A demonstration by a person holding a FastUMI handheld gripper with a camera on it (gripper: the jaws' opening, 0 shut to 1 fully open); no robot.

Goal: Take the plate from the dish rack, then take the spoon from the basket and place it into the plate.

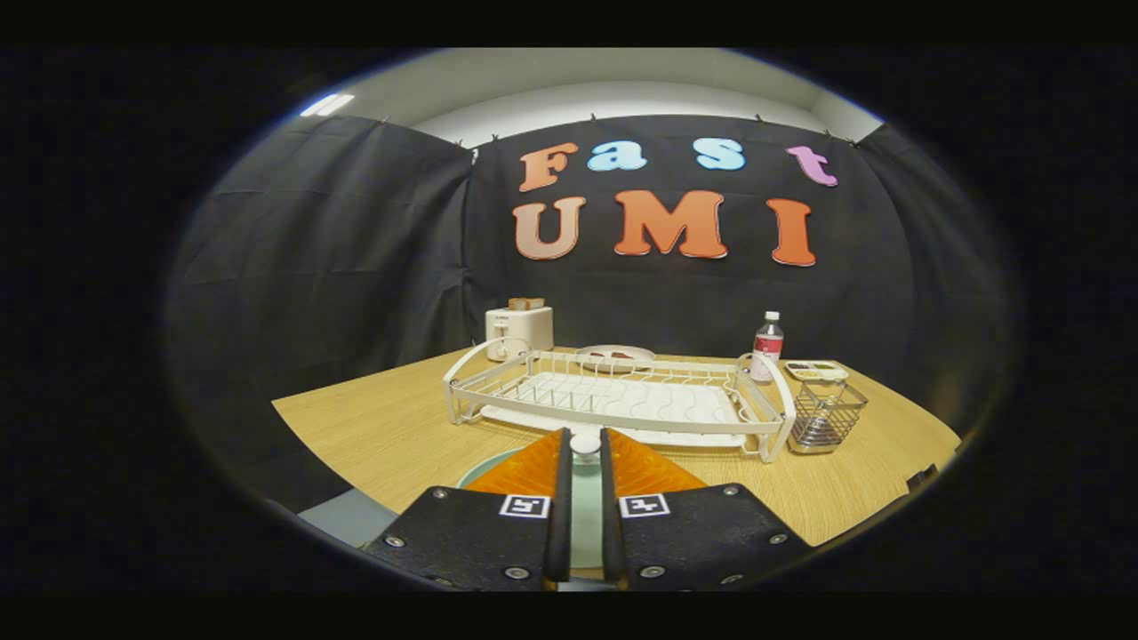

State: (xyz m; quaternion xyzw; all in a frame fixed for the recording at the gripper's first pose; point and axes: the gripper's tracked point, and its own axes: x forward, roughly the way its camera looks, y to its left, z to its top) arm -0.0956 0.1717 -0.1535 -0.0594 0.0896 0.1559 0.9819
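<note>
My gripper (585,462) is shut on the spoon (585,444); its pale rounded end shows between the fingertips. Right below the fingers lies the pale green plate (494,466) on the wooden table, its surface also showing through the narrow gap between them. Just beyond the fingertips stands the white wire dish rack (622,402) with nothing in its slots. The wire basket (827,414) stands at the rack's right end and looks empty.
Behind the rack, along the back of the wooden table (373,427), stand a white toaster (518,329), a dish with food (615,357), a bottle (767,347) and a small tray (816,370). Bare table lies left and right of the fingers.
</note>
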